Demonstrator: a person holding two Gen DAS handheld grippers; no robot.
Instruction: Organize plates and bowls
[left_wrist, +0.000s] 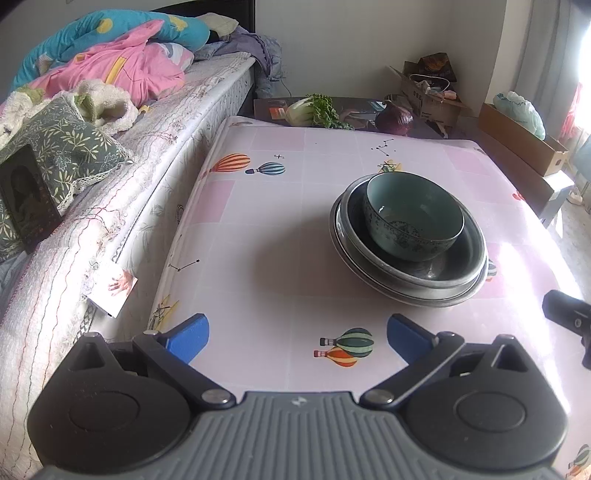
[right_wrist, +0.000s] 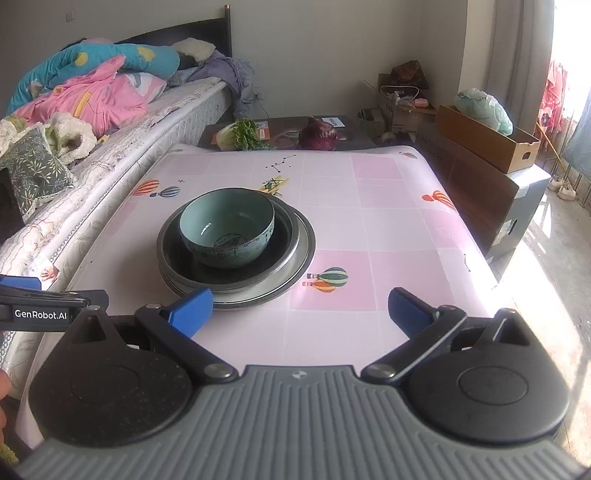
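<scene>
A teal ceramic bowl (right_wrist: 227, 227) with a dark printed pattern on its outer wall sits upright inside a dark metal bowl (right_wrist: 284, 236), which in turn rests on a wider silver metal plate (right_wrist: 303, 254). The three form one nested stack, standing on the table (right_wrist: 369, 229), nearer its bed side than its window side. The table wears a pink checked cloth printed with hot-air balloons and star lines.

The left gripper (left_wrist: 297, 338) hangs above the near edge of the table with its blue fingertips spread wide apart and nothing between them; the stack lies ahead and to its right, well clear of it. The right gripper (right_wrist: 300, 310) also has its blue pads wide apart and empty; its left pad (right_wrist: 190, 308) overlaps the near rim of the silver plate in the right wrist view, though contact cannot be told.

Beyond the table's far edge, a leafy green vegetable (right_wrist: 240, 136) and a red cabbage (right_wrist: 318, 138) lie on a dark low surface. A bed (left_wrist: 155, 122) heaped with pink and blue bedding runs along the table's left side, and cardboard boxes (right_wrist: 487, 142) stand to the right.
</scene>
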